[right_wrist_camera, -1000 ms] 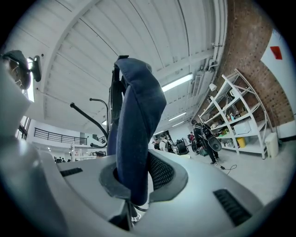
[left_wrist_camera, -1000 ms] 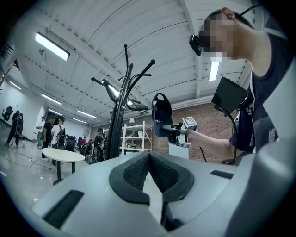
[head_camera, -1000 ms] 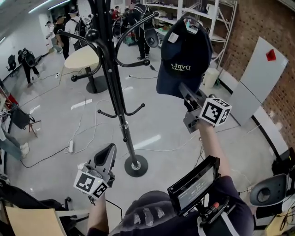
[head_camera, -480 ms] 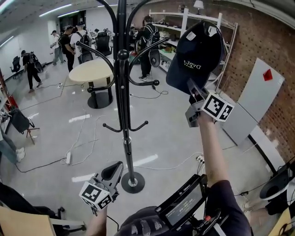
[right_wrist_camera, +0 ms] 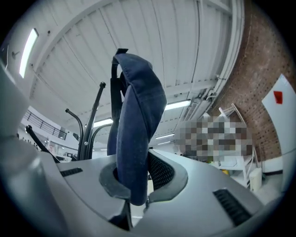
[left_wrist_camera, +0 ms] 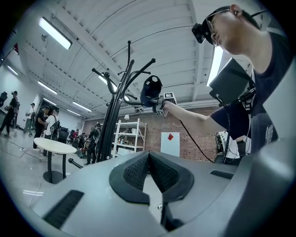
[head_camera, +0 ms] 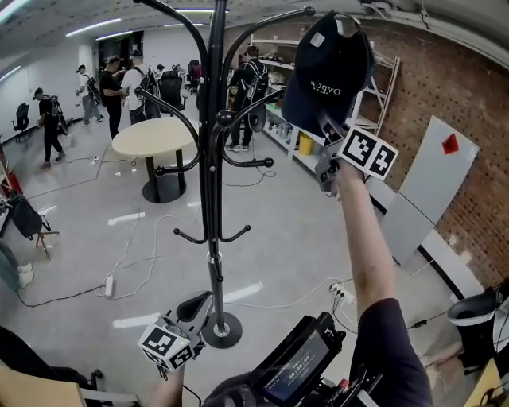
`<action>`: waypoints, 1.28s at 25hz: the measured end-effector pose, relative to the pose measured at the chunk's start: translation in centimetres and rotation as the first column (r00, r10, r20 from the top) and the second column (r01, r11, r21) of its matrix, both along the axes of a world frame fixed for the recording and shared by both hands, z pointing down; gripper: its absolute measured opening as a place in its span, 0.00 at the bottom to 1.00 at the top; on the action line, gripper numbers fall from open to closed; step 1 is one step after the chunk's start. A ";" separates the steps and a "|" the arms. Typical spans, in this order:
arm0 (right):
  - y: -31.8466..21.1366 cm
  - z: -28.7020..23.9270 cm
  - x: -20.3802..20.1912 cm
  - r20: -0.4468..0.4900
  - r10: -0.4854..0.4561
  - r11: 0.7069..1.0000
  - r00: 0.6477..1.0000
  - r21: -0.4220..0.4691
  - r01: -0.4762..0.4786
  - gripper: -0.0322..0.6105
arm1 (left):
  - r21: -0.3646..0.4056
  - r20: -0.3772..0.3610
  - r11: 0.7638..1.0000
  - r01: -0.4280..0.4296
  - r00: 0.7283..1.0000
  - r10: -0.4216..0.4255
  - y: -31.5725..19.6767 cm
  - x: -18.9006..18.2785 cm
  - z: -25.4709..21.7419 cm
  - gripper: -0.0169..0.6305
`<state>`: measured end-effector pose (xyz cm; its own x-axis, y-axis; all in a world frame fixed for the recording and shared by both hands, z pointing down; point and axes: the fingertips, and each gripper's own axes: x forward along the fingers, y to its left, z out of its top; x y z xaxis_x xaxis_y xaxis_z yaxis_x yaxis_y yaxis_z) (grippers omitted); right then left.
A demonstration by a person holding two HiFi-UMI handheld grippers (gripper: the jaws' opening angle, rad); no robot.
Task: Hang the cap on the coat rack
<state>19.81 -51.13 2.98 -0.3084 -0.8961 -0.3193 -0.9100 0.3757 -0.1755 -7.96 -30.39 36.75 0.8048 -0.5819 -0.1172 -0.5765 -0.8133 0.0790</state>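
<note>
Head view first: right tongs point(head_camera: 323, 121) are pinched tight on the brim of the navy cap point(head_camera: 330, 71) w/ the arm stretched way up. So the cap sits high in the air, just beside the tip of one upper hook point(head_camera: 308, 11) of the coat rack point(head_camera: 211, 183). Not hung yet imo, can't see it touching the hook.

Grabbing it by the brim makes sense bc it leaves the crown and the back end free at the top, and that's the part that has to drop over a hook. Right gripper view backs it up: the fabric goes straight down btwn the pads, jaws nearly together w/ only the brim in the gap. The cap stands edge-on above them, rack hooks off to the left behind it.

Left tongs point(head_camera: 195, 304) hang low near the rack's foot. Left gripper view shows the pads meeting w/ nothing btwn them. Prob just parked out of the way since this is a one-hand job.

Next bit looks like nudging the cap sideways over that hook tip, then letting go. The brim grip means it could swing tho.
</note>
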 end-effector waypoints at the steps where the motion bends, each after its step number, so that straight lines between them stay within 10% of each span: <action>1: -0.1 -0.6 -0.3 -0.020 0.016 1.000 1.000 0.009 -0.016 0.10 | 0.004 -0.004 1.000 -0.001 1.000 0.001 0.0 -0.1 -0.1 0.04; 11: 0.2 -1.3 -4.6 -0.307 0.113 0.993 0.945 0.076 -0.094 0.10 | -0.009 -0.016 0.999 0.032 0.999 -0.032 -0.2 -1.4 0.3 0.04; 32: -0.2 3.9 -6.7 -0.370 -0.029 0.998 0.929 0.042 0.047 0.10 | -0.038 0.001 0.999 0.023 1.000 -0.023 -0.2 0.2 1.0 0.04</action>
